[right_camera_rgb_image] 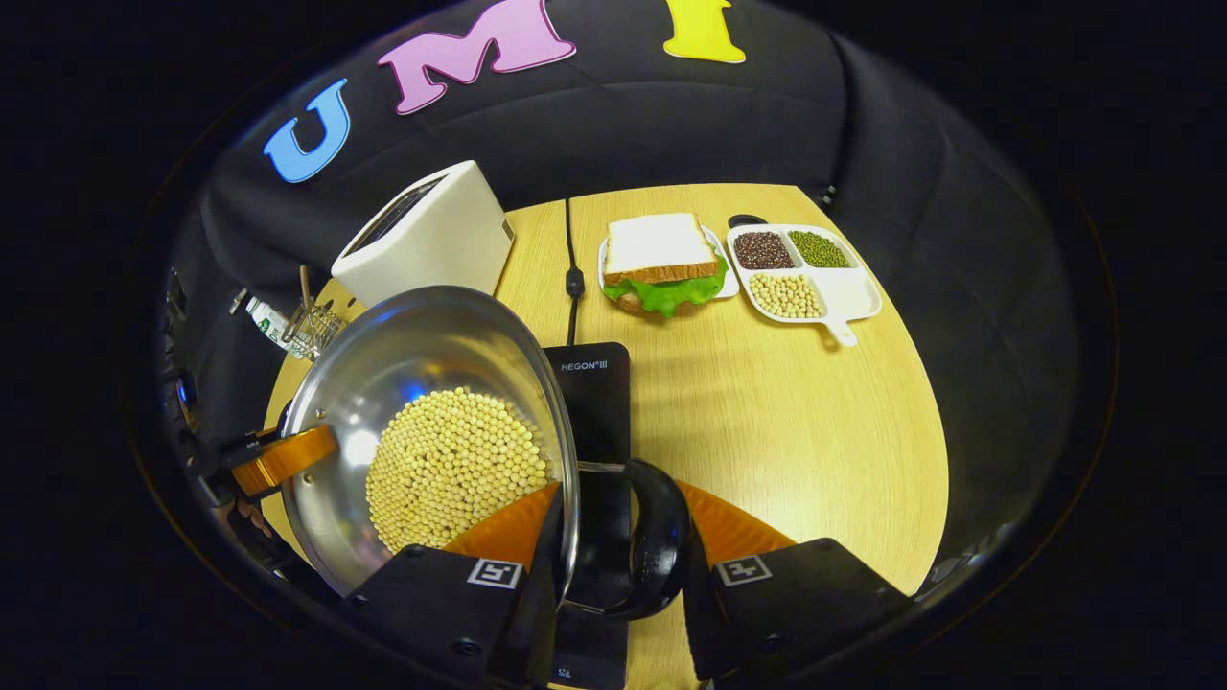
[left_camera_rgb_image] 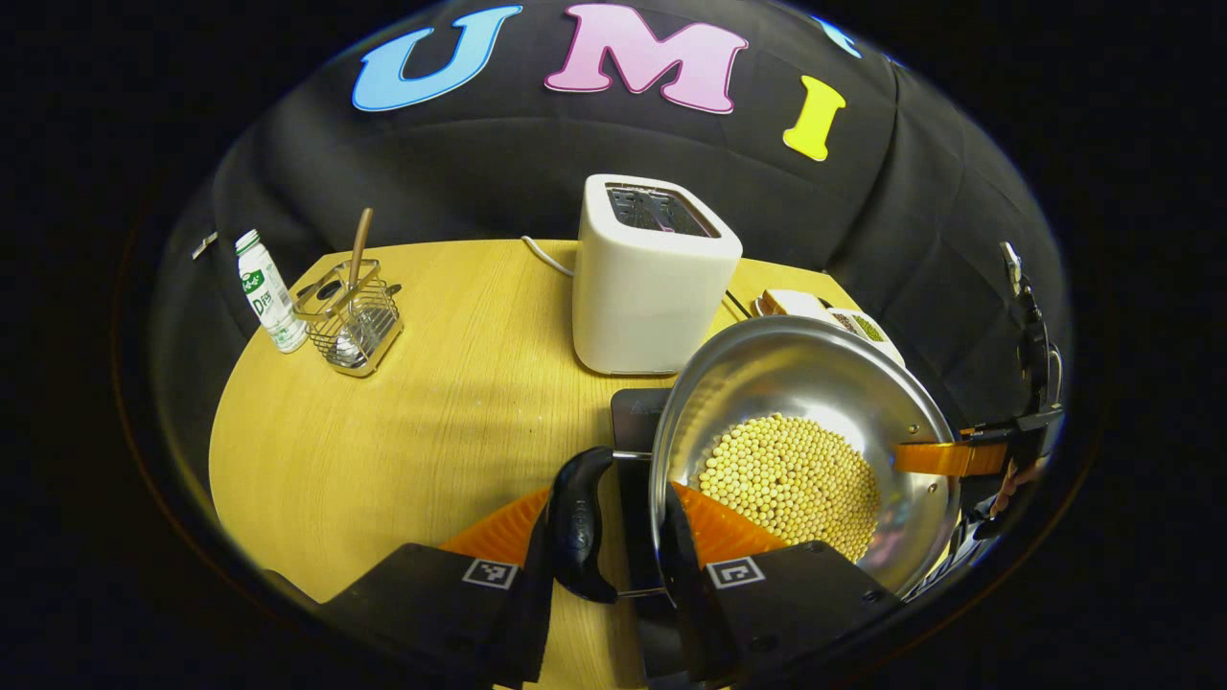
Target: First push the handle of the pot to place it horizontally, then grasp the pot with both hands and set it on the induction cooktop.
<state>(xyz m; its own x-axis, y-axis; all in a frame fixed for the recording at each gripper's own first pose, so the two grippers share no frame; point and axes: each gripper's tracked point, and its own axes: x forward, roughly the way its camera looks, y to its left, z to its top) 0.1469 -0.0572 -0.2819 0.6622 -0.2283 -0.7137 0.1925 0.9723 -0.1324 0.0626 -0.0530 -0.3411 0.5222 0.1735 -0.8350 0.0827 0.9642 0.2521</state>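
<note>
Steel pot (left_camera_rgb_image: 805,383), holding pale yellow beans (left_camera_rgb_image: 791,479), is held tilted above the black induction cooktop (right_camera_rgb_image: 596,393) on the tabletop (left_camera_rgb_image: 431,422). Left tool (left_camera_rgb_image: 618,546) is clenched on the pot's black side handle (left_camera_rgb_image: 580,522); right tool (right_camera_rgb_image: 618,551) is clenched on the opposite black handle (right_camera_rgb_image: 661,537). "HEGON" is printed on the cooktop's far edge. White toaster (left_camera_rgb_image: 652,278) stands just behind the pot. Bottle (left_camera_rgb_image: 268,292) label is too small to read. Sandwich (right_camera_rgb_image: 663,264) and divided bean dish (right_camera_rgb_image: 805,273) lie farther back.
</note>
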